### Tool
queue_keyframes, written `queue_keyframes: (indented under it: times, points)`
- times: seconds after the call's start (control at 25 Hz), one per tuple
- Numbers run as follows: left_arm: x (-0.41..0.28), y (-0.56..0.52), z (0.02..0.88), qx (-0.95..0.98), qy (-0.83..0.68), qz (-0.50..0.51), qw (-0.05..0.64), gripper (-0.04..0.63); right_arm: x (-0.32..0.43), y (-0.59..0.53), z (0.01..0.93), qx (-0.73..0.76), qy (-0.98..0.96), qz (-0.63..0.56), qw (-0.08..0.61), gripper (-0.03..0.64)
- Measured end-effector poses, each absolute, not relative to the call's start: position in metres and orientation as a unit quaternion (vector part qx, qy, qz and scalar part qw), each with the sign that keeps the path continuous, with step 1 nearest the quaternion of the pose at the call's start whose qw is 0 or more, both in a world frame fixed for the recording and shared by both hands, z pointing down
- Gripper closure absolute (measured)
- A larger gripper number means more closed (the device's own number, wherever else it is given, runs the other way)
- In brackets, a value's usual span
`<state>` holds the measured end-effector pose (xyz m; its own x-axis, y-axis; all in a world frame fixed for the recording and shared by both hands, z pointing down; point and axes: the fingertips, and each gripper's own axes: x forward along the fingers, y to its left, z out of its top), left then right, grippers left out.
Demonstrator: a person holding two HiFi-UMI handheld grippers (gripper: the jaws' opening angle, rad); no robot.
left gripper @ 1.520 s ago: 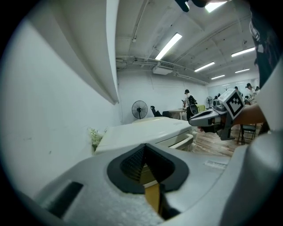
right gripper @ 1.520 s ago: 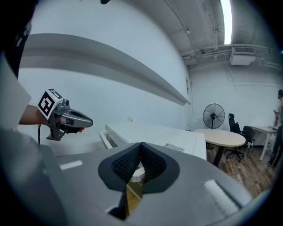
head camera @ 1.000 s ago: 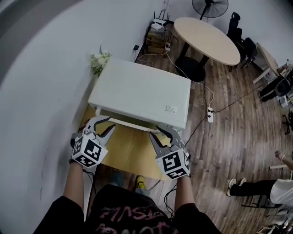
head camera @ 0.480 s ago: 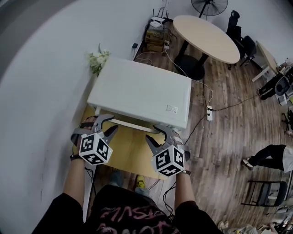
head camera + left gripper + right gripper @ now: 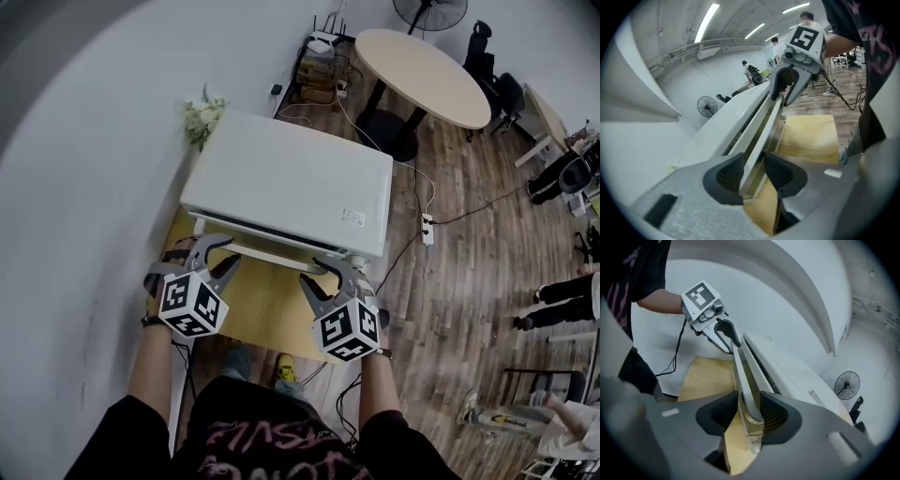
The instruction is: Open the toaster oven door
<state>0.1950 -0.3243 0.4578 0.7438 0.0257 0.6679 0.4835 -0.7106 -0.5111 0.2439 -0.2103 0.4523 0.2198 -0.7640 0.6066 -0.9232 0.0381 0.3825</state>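
White toaster oven (image 5: 291,183): stands on the yellow wood tabletop (image 5: 267,309), back to the wall, front facing the person.
Door handle (image 5: 274,254): pale bar across the front, running between the two grippers.
Left hand-held gripper (image 5: 232,250): pinches the door handle near its left end; in the left gripper view the ribbed pads (image 5: 730,174) press on the bar from both sides.
Right hand-held gripper (image 5: 311,269): clamped on the handle near its right end; in the right gripper view the bar (image 5: 745,376) sits squeezed between the pads (image 5: 774,414).
Change noted: compared with a second ago, a dark slot (image 5: 251,228) shows more plainly under the top front edge of the casing, and both grippers sit slightly nearer the person.
Meaning for the task: in my judgement the door has left its closed seat and the opening swing is only begun; most of the travel is yet to come.
Sticker on casing (image 5: 353,217): small pale label on the oven top near the right front corner, with a red mark in the right gripper view (image 5: 813,397); print too small to read.
Marker cubes: black-and-white square patterns, no lettering.
Shirt print: pink lettering at the lower edge of the head view, cut off and not legible.
Brand name: none seen on the oven.
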Motion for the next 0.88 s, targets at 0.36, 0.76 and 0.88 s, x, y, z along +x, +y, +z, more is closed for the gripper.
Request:
queue_keyframes:
  times: [0.36, 0.76, 0.88]
  points:
    - [0.182, -0.321, 0.460, -0.864, -0.164, -0.326, 0.347, 0.463, 0.233, -0.207, 0.456, 0.688, -0.613, 0.110, 0.373, 0.456]
    - [0.170, -0.316, 0.464, -0.848, -0.214, -0.326, 0.358, 0.480, 0.225, -0.203, 0.461, 0.698, -0.588, 0.118, 0.392, 0.465]
    - [0.164, -0.313, 0.465, -0.844, -0.230, -0.324, 0.360, 0.484, 0.220, -0.200, 0.462, 0.700, -0.581, 0.119, 0.397, 0.466]
